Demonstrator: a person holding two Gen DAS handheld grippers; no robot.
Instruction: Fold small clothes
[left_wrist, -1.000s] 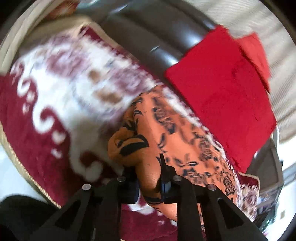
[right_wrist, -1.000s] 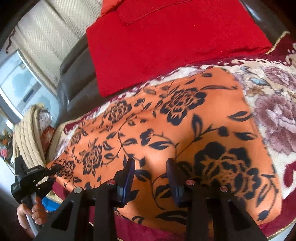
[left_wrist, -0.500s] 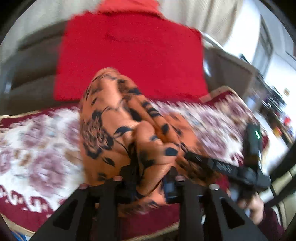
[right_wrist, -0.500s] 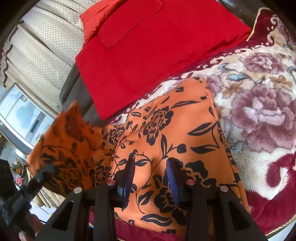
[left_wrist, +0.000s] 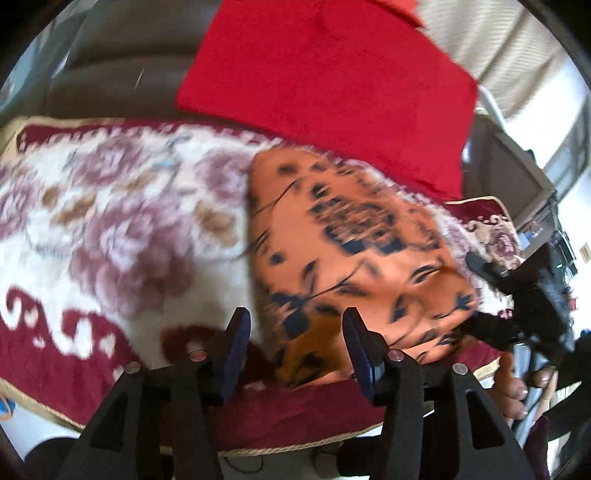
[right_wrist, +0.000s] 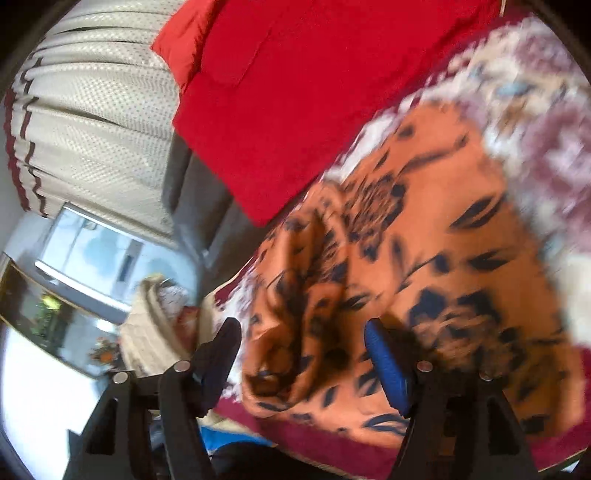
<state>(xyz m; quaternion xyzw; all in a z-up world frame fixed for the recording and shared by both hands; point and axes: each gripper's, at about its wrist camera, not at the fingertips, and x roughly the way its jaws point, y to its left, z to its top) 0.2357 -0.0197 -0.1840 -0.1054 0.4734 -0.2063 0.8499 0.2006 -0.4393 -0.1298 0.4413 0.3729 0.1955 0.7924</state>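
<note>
Orange flowered cloth (left_wrist: 354, 254) lies folded on floral blanket (left_wrist: 110, 221), near red cushion (left_wrist: 332, 74). Left gripper (left_wrist: 295, 332) jaws opening, cloth's near edge between fingers, pads clear. Right gripper (right_wrist: 303, 350) jaws opening over cloth's rumpled left fold, unclamped.

Both grippers releasing, jaws spreading

The left gripper (left_wrist: 295, 343) points steeply downward, its jaws opening; the right gripper (right_wrist: 303, 354) tilts down more gently, jaws opening too. The right hand (left_wrist: 517, 384) grips its handle, fingers (left_wrist: 543, 376) curled.

Red cushion (left_wrist: 332, 92) against dark sofa back (left_wrist: 110, 74); floral blanket (left_wrist: 110, 221) on seat; pale curtain (right_wrist: 92, 110) behind.
</note>
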